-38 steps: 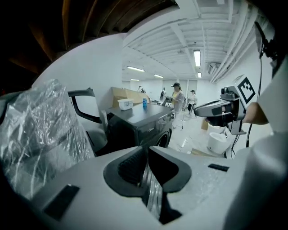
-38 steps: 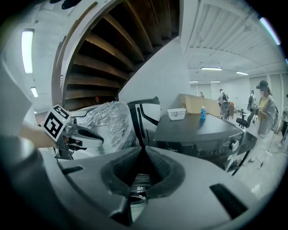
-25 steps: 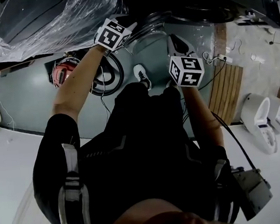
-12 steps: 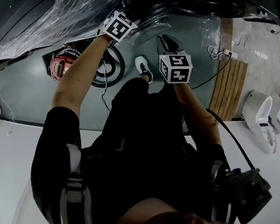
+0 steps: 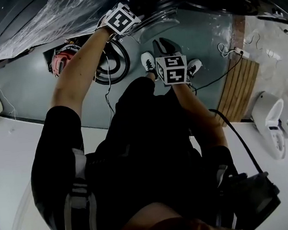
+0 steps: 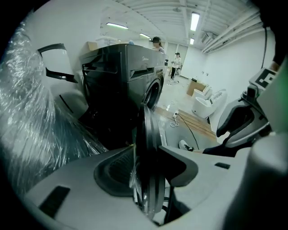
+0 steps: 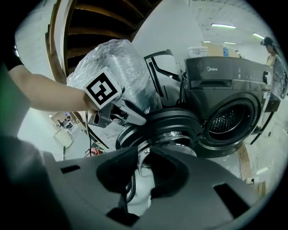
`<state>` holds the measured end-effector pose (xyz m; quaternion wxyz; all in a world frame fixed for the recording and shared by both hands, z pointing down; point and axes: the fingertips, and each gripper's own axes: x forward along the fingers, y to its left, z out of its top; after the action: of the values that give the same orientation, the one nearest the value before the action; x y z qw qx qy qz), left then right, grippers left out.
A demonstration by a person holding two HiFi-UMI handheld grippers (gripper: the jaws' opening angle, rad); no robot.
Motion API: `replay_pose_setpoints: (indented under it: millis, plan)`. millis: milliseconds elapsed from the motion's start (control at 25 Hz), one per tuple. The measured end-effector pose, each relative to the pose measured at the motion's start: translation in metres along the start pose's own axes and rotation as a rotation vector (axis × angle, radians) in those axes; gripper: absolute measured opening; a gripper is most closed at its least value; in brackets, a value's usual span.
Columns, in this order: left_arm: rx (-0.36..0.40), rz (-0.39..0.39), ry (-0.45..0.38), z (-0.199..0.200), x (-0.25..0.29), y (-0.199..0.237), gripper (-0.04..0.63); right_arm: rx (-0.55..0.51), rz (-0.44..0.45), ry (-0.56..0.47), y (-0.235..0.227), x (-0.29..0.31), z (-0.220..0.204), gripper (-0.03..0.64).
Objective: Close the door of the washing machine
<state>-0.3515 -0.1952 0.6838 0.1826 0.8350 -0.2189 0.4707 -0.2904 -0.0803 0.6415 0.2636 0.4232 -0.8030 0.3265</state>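
Inside left claw, door edge-on.

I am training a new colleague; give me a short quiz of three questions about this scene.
1. True or false: the washing machine's door is shut.
2. What stands between the left gripper's jaws? A the door's rim; B a shoe; C a towel.
3. What covers the bulky thing beside the machine?
Key: 1 false, it stands open. 2 A; these jaws have just been opening. 3 clear plastic wrap.
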Motion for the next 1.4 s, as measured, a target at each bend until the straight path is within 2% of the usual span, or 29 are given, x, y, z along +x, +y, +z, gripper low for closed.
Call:
replay_pose_setpoints:
  millis: [120, 320, 560, 800, 960, 1120, 1400]
  plan:
    - [0.017, -0.005, 0.032, 0.000, 0.002, -0.002, 0.158, 0.034, 0.006, 0.021, -0.003, 0.010, -0.009, 0.092]
    - [-0.010, -0.015, 0.044, 0.001, 0.002, -0.005, 0.131, 0.104, -0.010, 0.033, -0.017, 0.020, -0.011, 0.092]
    - [-0.051, 0.009, 0.063, 0.001, 0.004, -0.010, 0.130, 0.099, -0.007, 0.061, -0.023, 0.018, -0.022, 0.092]
    - [-0.062, 0.011, 0.119, 0.002, 0.004, -0.024, 0.130, 0.098, -0.001, 0.117, -0.022, 0.009, -0.048, 0.092]
    - [-0.073, 0.018, 0.107, 0.005, 0.007, -0.040, 0.130, 0.091, 0.026, 0.139, -0.020, 0.004, -0.057, 0.095]
    - [-0.120, 0.023, 0.100, 0.006, 0.012, -0.056, 0.130, 0.098, 0.015, 0.148, -0.029, -0.001, -0.064, 0.095]
    - [-0.234, 0.038, 0.135, 0.016, 0.022, -0.092, 0.132, 0.122, 0.008, 0.164, -0.050, -0.017, -0.072, 0.097]
